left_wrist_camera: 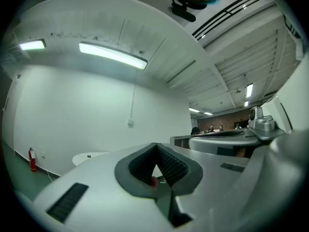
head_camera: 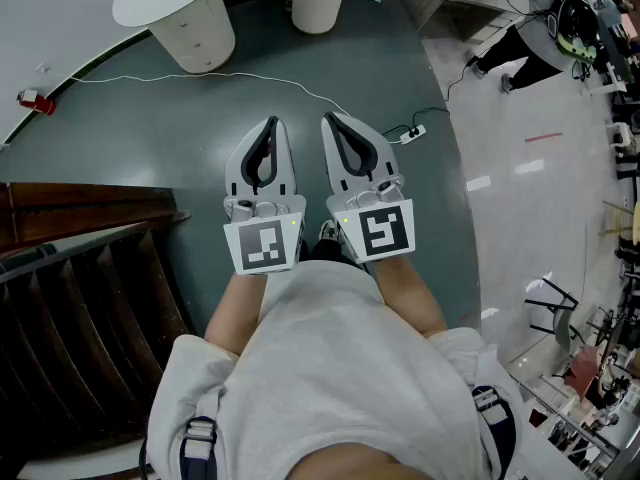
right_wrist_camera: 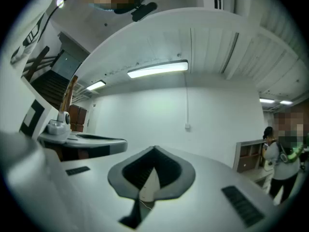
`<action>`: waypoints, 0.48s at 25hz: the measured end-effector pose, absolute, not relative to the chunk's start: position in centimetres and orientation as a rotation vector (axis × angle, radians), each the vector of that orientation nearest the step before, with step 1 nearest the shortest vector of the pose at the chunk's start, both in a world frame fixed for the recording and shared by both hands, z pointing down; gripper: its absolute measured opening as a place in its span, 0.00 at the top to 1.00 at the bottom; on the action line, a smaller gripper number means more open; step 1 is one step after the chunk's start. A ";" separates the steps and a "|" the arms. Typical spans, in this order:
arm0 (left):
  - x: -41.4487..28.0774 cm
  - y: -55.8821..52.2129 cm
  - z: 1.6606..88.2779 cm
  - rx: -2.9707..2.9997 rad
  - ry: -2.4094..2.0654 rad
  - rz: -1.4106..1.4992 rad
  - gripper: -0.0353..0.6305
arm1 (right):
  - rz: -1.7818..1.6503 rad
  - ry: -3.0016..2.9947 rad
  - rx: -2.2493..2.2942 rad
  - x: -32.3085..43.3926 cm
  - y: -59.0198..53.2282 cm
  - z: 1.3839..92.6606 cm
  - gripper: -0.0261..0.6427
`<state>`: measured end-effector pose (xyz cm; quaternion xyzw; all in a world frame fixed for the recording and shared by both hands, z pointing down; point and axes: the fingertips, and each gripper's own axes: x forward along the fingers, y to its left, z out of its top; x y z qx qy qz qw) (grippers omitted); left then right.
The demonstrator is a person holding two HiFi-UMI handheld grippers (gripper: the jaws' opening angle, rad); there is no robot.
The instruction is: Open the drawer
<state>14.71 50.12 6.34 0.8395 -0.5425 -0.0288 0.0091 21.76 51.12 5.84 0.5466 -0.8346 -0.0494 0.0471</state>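
No drawer shows in any view. In the head view a person holds both grippers side by side at waist height, level and pointing ahead over a green floor. The left gripper (head_camera: 270, 121) is shut, its tips meeting with nothing between them; its own view shows the tips (left_wrist_camera: 155, 145) closed against a white wall. The right gripper (head_camera: 330, 118) is likewise shut and empty, tips together (right_wrist_camera: 154, 148) in its own view. Each gripper appears at the edge of the other's view: the right gripper body (left_wrist_camera: 227, 139) and the left gripper body (right_wrist_camera: 82, 141).
Dark wooden stairs (head_camera: 80, 298) lie at the lower left. A white table on round pedestals (head_camera: 190, 28) stands ahead. A white cable (head_camera: 250, 76) runs across the floor to a power strip (head_camera: 412, 133). A person (right_wrist_camera: 277, 163) stands beside a wooden shelf unit (right_wrist_camera: 251, 156).
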 end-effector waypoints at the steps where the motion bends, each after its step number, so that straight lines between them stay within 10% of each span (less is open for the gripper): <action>1: 14.3 50.1 6.4 2.627 -1.693 -0.088 0.94 | -0.151 -2.545 1.669 21.3 51.1 5.9 0.94; 12: 10.8 48.9 7.5 2.648 -1.663 -0.069 0.94 | -0.101 -2.528 1.754 18.4 50.1 6.9 0.94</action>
